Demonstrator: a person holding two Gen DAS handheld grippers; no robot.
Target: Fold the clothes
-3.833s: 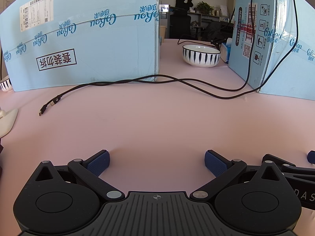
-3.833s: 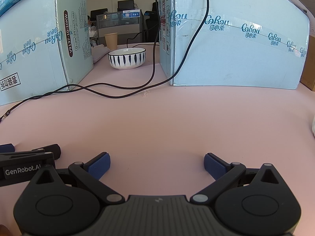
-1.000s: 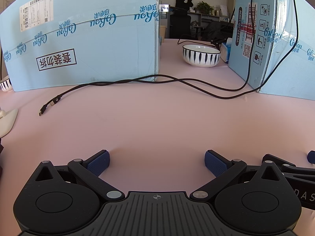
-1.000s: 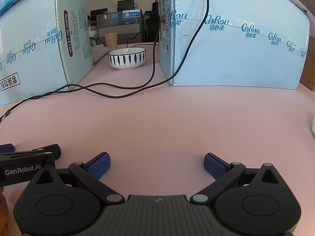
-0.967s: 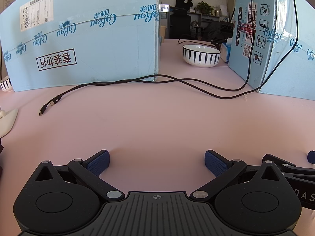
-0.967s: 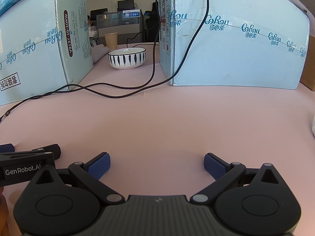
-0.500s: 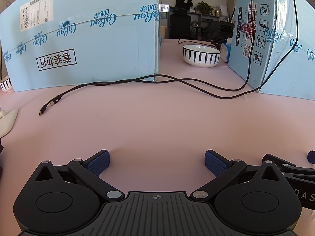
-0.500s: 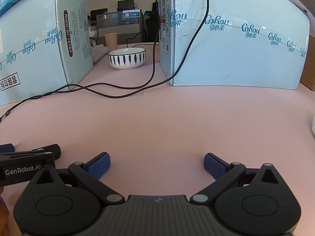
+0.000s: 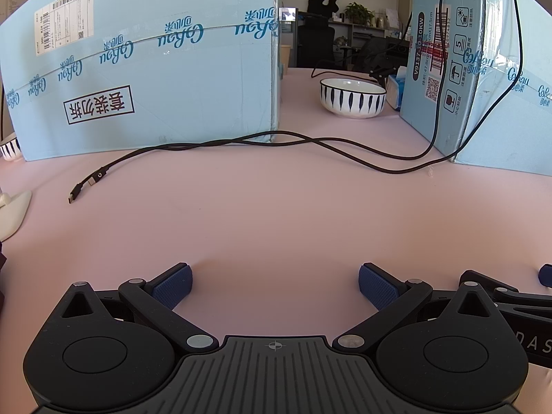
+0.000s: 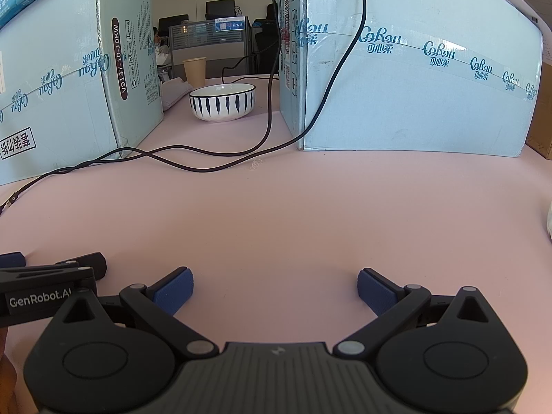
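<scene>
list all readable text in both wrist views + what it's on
"CoRou 可心柔": tape on the right box
"CoRou", upside down: tape on the left box
"V9137-10-10KW": end of the left box, right wrist view
"套装勿拆", upside down: framed stamp on the left box
"GenRobot.AI": left gripper
"DAS", cut off: right gripper
Shipping label, barcodes, fine print: too small to read.

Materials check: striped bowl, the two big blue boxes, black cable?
Striped bowl: looks like glazed ceramic, glossy white with painted dark stripes and a dark rim. Blue boxes: printed cardboard, seams sealed with clear branded tape, matte with scuffs. Black cable: probably rubber or plastic jacket, matte, ending in a metal-tipped USB-style plug.
</scene>
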